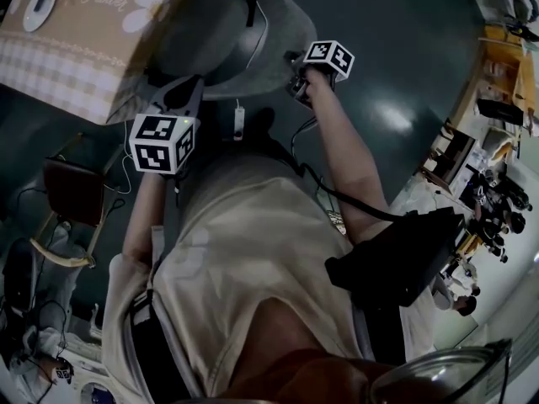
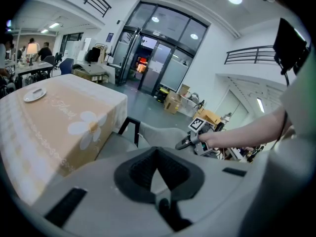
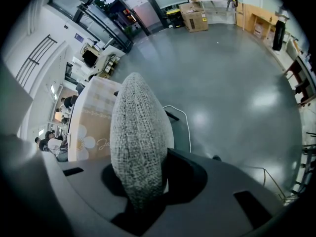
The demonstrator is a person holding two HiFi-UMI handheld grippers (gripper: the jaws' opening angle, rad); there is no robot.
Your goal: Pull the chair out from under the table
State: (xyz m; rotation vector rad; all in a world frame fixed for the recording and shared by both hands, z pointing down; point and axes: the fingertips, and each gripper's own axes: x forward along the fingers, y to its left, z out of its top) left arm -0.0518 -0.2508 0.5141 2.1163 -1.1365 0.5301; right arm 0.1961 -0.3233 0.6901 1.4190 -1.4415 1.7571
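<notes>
A grey fabric chair (image 1: 227, 32) stands partly tucked under a table (image 1: 76, 40) covered with a beige daisy-print cloth. My right gripper (image 1: 296, 82) is shut on the top edge of the chair's backrest. In the right gripper view the woven grey backrest (image 3: 138, 137) fills the space between the jaws of that gripper (image 3: 140, 184). My left gripper (image 1: 185, 91) hangs near the table's corner, to the left of the chair. In the left gripper view its pads meet at the tips (image 2: 157, 152) with nothing held. Beyond them are the chair (image 2: 163, 135) and the right gripper (image 2: 185, 143).
A small white plate (image 2: 34, 95) lies on the tablecloth. A thin white cable (image 3: 180, 117) runs beside the chair. A brown chair (image 1: 72, 192) stands at the left, cardboard boxes (image 2: 173, 102) and desks (image 1: 497, 82) further off. Dark glossy floor (image 3: 232, 83) spreads behind the chair.
</notes>
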